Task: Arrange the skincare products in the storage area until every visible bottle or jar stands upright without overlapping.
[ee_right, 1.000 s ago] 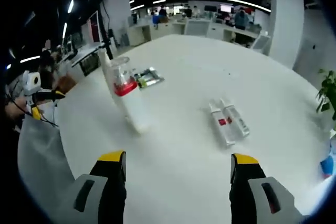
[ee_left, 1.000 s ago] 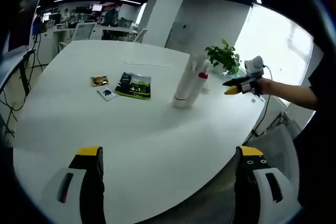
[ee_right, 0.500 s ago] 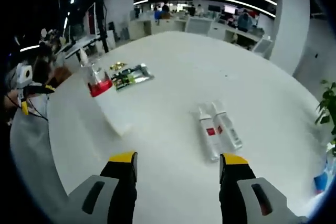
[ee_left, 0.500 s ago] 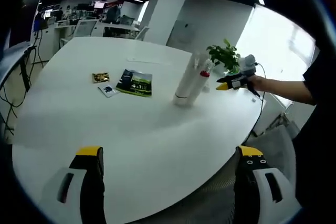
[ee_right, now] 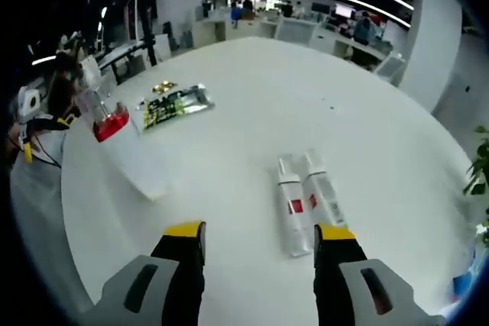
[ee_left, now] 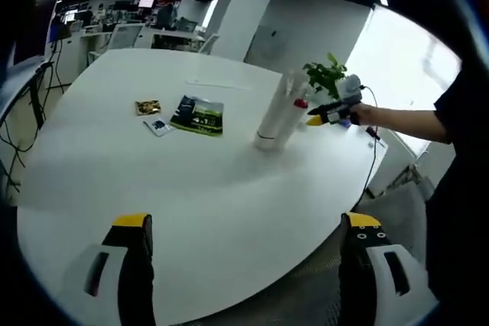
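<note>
A tall white bottle (ee_left: 276,118) with a red collar and clear cap stands upright on the round white table (ee_left: 191,188). In the right gripper view the same bottle (ee_right: 131,156) is at the left. Two white tubes with red labels (ee_right: 291,205) (ee_right: 324,196) lie flat side by side, touching, just beyond my right gripper (ee_right: 260,230). That gripper is open and holds nothing. My left gripper (ee_left: 247,223) is wide open over the table's near edge, far from the bottle. The right gripper (ee_left: 324,116), held in a person's hand, hovers beside the bottle's top.
A green packet (ee_left: 197,114), a small gold sachet (ee_left: 147,106) and a small white-blue sachet (ee_left: 158,126) lie flat left of the bottle. A potted plant (ee_left: 325,78) stands behind it. The left gripper (ee_right: 27,127) shows at the table's far left edge. Office desks lie beyond.
My right gripper has moved in toward the two lying tubes, its jaws somewhat narrower. In the left gripper view it has drawn closer to the bottle. The left gripper has hardly moved.
</note>
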A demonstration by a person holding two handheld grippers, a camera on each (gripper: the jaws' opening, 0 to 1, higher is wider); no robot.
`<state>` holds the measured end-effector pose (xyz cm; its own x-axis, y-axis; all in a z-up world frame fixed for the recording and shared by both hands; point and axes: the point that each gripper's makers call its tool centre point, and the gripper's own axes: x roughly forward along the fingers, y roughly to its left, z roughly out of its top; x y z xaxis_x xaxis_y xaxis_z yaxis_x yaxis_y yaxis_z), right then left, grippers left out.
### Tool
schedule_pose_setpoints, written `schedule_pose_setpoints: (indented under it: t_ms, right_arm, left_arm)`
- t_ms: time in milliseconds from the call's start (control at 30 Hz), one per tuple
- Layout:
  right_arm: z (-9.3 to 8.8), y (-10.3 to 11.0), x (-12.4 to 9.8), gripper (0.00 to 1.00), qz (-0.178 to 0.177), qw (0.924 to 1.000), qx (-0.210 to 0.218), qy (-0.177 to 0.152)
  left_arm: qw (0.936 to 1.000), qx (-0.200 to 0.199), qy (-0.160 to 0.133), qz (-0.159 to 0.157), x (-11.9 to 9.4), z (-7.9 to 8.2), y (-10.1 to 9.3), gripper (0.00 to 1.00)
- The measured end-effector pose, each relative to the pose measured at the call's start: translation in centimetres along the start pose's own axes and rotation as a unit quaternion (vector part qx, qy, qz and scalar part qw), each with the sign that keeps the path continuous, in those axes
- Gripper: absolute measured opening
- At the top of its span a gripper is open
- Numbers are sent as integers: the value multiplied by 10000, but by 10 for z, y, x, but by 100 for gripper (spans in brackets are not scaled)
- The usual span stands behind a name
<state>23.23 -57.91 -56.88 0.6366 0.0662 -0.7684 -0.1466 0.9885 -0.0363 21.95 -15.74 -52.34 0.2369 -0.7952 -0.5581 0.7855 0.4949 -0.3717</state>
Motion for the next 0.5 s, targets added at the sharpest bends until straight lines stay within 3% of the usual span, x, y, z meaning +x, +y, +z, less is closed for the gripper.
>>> schedule_pose_setpoints:
  t_ms: [133,267,400,500]
  right_arm:
    - [-1,-12,15,57,35,9999,-49,89]
    - [-2,-10,20,55,38,9999,-56,149]
    - [0,-17,26,46,-48,9999,-123,112]
    - [-5,-18,32,46,-38,9998,-71,176]
  left_arm:
    - [10000,-9,44,5,1,-2,1,94]
    - [10000,-28,76,29,2,-3,2,93]
    - [9999,-39,110,42,2,-4,3,93]
    - [9999,-48,133,48,2,-5,4,93]
